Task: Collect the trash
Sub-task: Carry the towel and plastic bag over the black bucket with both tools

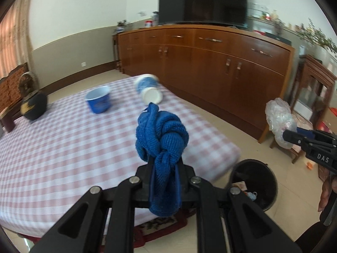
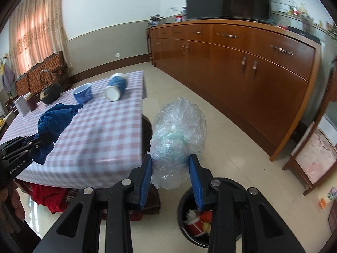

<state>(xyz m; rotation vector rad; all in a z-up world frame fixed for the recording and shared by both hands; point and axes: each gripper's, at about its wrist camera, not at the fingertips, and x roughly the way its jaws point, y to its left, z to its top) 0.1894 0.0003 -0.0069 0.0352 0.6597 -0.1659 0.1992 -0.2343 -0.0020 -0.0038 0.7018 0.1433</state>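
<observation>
The right gripper point(image 2: 170, 168) clasps a crumpled plastic bag point(image 2: 179, 130) just above the bin point(image 2: 189, 229), not yet dropped. The left gripper point(image 1: 164, 181) is clenched on a blue cloth point(image 1: 161, 135) beside the bin; two cups point(image 1: 99, 102) remain on the table point(image 1: 63, 147).

Blue knotted cloth point(image 1: 162, 135) in left hand-held gripper point(image 1: 165, 168) above checked table point(image 1: 63, 147), black bin point(image 1: 253, 181) alongside
</observation>
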